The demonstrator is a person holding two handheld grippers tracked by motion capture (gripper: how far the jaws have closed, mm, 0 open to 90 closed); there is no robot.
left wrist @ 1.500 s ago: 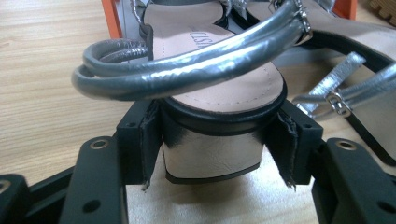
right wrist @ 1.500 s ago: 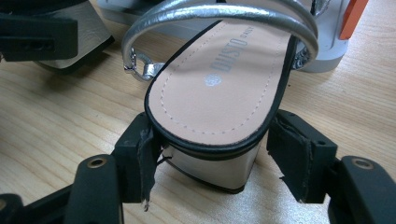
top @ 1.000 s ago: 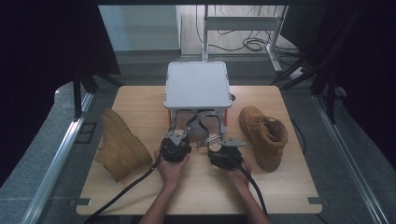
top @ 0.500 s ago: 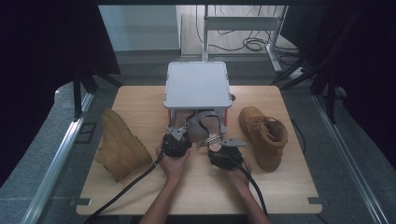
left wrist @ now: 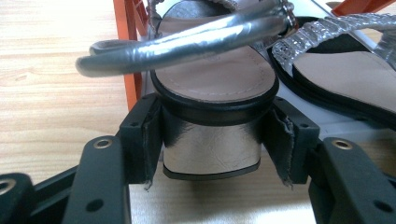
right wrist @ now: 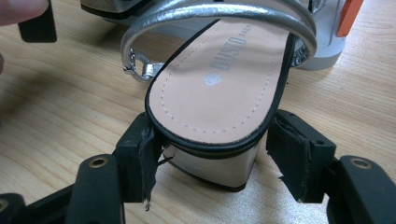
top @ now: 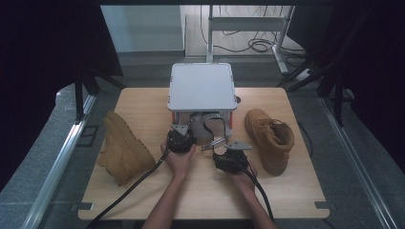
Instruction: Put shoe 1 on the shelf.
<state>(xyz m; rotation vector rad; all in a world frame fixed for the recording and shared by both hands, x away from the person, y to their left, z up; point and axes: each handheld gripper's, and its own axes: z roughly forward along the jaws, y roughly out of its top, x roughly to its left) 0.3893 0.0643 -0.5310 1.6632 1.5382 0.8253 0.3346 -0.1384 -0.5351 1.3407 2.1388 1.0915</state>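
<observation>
Pale wooden table (top: 296, 191), dark curtains to both sides, cables on the floor beyond.

High view: A white-topped stand (top: 202, 86) is seen at centre, with one tan boot (top: 122, 148) at left and another tan boot (top: 270, 138) at right. Both silver sandals are found at the stand's near edge. The left gripper (top: 184, 129) is set at the left sandal (top: 203, 123), the right gripper (top: 224, 148) at the right sandal (top: 215, 140). Against the earlier pictures, the left gripper has been shifted slightly up the frame, toward the stand; the right has been kept in place. It is judged that the left sandal is being eased in under the stand while its mate waits.

Left gripper view: The left gripper (left wrist: 212, 144) is closed wide on the left sandal's metallic block heel (left wrist: 210, 154), both pads pressed to its sides. An orange leg (left wrist: 133, 56) of the stand is noted at upper left, and the right sandal's glitter strap (left wrist: 336, 28) at upper right; neither detail is legible from above.

Right gripper view: The right gripper (right wrist: 210, 154) brackets the right sandal's heel (right wrist: 210, 165). One pad is laid against the sole; at the other, contact cannot be confirmed. Printed lettering on the insole (right wrist: 219, 84) and a buckle (right wrist: 140, 70) are disclosed here alone.
</observation>
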